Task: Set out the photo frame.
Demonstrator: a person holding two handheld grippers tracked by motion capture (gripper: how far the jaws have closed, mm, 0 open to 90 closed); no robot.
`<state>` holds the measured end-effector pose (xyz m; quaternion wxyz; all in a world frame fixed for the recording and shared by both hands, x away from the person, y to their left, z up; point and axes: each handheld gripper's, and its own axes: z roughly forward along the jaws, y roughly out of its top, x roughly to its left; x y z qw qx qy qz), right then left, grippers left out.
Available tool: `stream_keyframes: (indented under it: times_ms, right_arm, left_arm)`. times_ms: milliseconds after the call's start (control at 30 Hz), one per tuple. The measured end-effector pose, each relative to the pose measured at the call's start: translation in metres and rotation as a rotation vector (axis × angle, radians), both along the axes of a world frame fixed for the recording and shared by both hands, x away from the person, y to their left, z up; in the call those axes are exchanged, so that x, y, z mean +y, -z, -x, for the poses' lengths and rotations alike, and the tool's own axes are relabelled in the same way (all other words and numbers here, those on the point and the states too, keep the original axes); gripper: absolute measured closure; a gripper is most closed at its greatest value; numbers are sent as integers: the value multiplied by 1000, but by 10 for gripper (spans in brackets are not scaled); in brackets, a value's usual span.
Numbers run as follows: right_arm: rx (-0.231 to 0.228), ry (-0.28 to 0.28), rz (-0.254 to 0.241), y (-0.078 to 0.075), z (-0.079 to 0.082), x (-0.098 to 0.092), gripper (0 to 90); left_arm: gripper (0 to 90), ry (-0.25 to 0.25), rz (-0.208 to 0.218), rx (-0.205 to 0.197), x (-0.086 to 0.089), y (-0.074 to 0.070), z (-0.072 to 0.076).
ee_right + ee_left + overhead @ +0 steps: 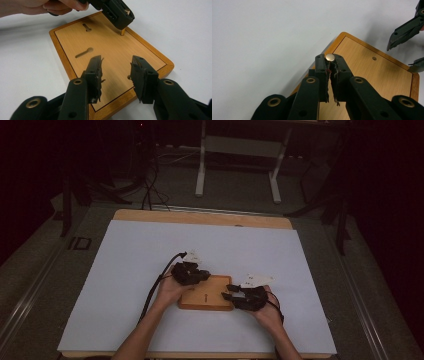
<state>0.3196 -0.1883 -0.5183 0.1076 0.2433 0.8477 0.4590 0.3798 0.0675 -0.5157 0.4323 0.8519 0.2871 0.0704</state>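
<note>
A white sheet (150, 270) covers nearly the whole worktop (200, 216), whose wooden edge shows bare along the far side. On the floor to the left, dark letters that look like "ID" can be made out; no other writing is legible.

Near the middle of the sheet, toward the near edge, lies a wooden board (212, 296) with a darker raised rim. The right gripper view shows two keyhole-shaped slots (84, 52) cut into its surface.

The left claw (191, 272) stands over the board's far left corner, its jaws closed on a small brass pin (330, 57) that stands upright, its foot on the board close to the rim and its round flat head showing between the tips.

The right claw (116, 68) hovers at the board's right side, jaws apart with nothing between them.
</note>
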Motion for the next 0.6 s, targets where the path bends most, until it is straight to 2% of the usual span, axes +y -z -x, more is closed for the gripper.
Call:
stream_keyframes:
  times_ms: [333,600]
  right_arm:
    - [1,-9,-1,-1,1,1,597]
    - [-3,-5,-2,-3,3,-1,570]
  left_arm:
    - [844,2,14,21,1,1,-2]
    - [842,17,18,54,2,1,-7]
